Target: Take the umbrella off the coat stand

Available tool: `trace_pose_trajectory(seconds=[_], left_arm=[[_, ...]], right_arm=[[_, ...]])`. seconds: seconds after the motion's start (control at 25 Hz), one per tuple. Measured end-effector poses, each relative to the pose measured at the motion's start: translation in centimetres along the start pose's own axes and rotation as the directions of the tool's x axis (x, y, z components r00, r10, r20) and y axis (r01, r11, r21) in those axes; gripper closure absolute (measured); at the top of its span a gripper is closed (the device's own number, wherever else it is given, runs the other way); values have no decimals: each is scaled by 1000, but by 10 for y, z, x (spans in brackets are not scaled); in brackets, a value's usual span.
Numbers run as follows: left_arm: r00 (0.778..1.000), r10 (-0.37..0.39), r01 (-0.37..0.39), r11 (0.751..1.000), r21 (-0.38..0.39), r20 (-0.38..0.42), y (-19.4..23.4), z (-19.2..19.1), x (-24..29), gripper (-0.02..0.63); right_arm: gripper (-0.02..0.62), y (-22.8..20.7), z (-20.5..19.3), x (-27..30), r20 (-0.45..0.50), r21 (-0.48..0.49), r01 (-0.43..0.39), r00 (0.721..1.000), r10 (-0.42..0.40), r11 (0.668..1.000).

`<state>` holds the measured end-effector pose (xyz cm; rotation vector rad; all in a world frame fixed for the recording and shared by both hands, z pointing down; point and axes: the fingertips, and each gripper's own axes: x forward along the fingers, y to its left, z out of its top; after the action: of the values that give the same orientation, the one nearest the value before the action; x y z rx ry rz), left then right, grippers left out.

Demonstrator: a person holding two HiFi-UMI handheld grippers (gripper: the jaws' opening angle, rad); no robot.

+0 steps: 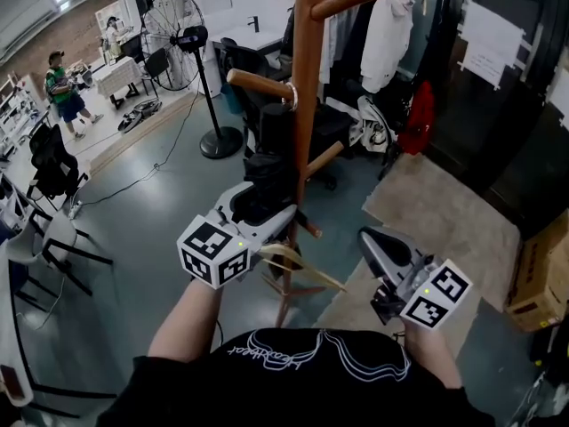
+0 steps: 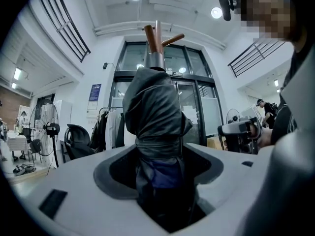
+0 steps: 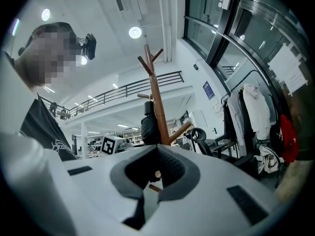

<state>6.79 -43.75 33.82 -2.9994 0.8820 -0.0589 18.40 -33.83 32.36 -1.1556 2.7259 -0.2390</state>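
A black folded umbrella (image 1: 267, 167) hangs against the wooden coat stand (image 1: 307, 87), below a peg on the left side. My left gripper (image 1: 267, 207) reaches in level from the left, and its jaws close round the umbrella's lower part. In the left gripper view the umbrella (image 2: 152, 117) fills the gap between the jaws of the left gripper (image 2: 160, 181). My right gripper (image 1: 378, 243) hovers to the right of the stand, shut and holding nothing. In the right gripper view the right gripper (image 3: 155, 173) faces the stand (image 3: 155, 102) and the umbrella (image 3: 148, 127) from a short way off.
A wooden hanger (image 1: 298, 269) hangs low on the stand. Behind are a standing fan (image 1: 178, 29), a black office chair (image 1: 244, 69), white garments (image 1: 387, 34) on a rack and a red bag (image 1: 418, 118). A rug (image 1: 444, 212) and a cardboard box (image 1: 542, 274) lie to the right.
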Motion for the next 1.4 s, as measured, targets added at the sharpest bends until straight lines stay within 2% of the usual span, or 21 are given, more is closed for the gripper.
trace_pose_trajectory(seconds=[0.4, 0.76, 1.4], left_arm=[[1000, 25, -24, 999, -47, 13, 4, 2, 0, 374], [999, 17, -13, 993, -116, 41, 3, 7, -5, 380], [993, 28, -12, 991, -137, 116, 6, 35, -23, 380]], right_arm=[[592, -13, -2, -1, -21, 0, -33, 999, 33, 999], [592, -16, -2, 7, -31, -12, -72, 997, 72, 997], [592, -12, -2, 25, -38, -28, -116, 993, 115, 993]])
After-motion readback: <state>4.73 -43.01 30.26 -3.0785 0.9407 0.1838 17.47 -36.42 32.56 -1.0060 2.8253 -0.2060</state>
